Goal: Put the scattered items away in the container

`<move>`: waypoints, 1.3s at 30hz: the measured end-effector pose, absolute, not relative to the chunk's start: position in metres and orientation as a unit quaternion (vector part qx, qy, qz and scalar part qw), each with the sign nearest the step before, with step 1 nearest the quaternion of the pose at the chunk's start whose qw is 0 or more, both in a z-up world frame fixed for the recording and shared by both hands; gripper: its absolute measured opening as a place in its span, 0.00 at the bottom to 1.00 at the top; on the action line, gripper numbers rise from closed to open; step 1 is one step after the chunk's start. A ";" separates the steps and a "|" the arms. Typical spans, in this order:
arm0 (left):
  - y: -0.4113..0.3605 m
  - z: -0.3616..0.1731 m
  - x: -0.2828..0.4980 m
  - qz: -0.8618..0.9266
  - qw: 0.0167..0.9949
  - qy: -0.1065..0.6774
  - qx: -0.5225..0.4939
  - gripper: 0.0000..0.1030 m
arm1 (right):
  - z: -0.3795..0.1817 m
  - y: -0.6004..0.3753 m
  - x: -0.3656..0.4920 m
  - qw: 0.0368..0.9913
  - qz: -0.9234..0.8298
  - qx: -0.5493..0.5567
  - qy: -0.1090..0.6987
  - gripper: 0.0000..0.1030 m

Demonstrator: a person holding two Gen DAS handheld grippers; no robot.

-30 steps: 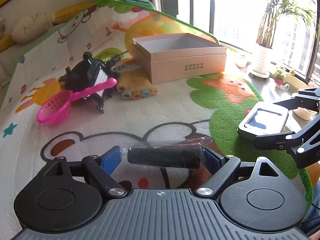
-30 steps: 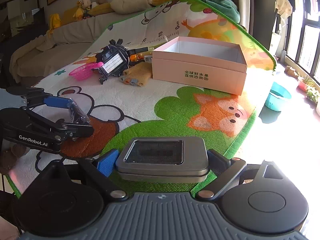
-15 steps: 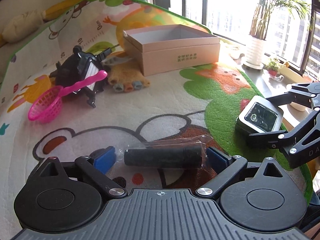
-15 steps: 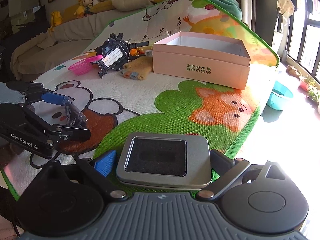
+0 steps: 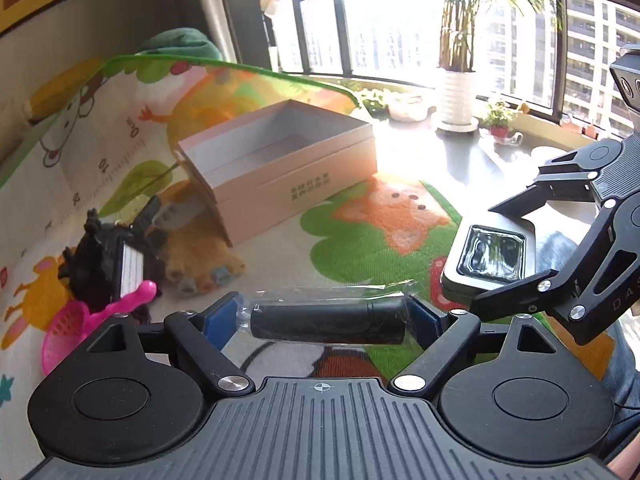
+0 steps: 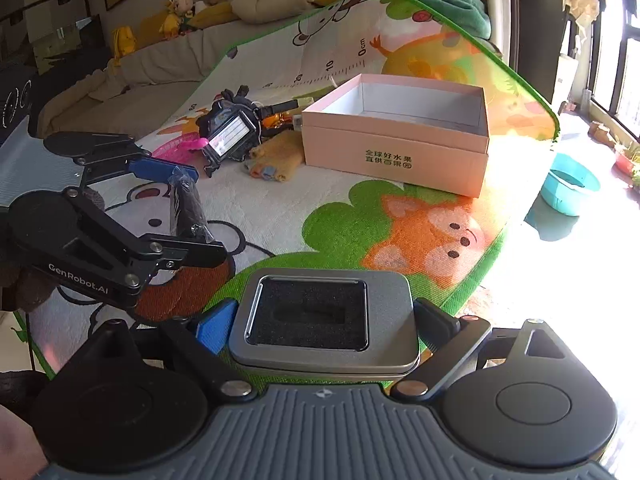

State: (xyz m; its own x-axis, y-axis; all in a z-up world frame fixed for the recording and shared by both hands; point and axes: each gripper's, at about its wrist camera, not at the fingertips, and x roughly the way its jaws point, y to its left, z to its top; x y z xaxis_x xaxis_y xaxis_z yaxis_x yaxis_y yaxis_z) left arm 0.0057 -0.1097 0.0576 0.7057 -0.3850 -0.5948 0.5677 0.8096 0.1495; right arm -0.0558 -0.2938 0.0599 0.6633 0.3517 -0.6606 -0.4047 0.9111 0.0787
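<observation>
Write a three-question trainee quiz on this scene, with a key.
1. True or false: the pink box already holds items.
2. What does the left gripper carry?
A. a black roll in clear wrap
B. a pink scoop
C. a yellow cloth
3. Fill in: the right gripper grips a flat metal ____ with a clear window.

Key:
1. False; what shows of its inside looks empty.
2. A, the black roll.
3. tin.

Both wrist views look close and downward over their own tongs; each sees the pink box (image 5: 280, 168) (image 6: 396, 136) near 12 o'clock.
</observation>
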 end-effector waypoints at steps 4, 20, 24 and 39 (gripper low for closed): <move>-0.121 0.083 0.052 -0.252 0.928 0.219 0.165 0.88 | 0.106 -0.311 -0.007 0.932 0.187 -0.002 0.310 0.90; -0.095 0.068 0.131 -0.215 0.938 0.259 0.082 0.99 | 0.102 -0.351 0.192 0.935 0.101 0.123 0.318 0.98; -0.060 0.056 0.090 -0.187 0.936 0.290 0.068 1.00 | 0.071 -0.348 0.181 0.920 0.114 0.132 0.352 0.98; 0.050 0.037 0.021 -0.001 0.945 0.326 0.031 1.00 | 0.089 -0.201 0.082 0.951 0.186 -0.097 0.229 0.80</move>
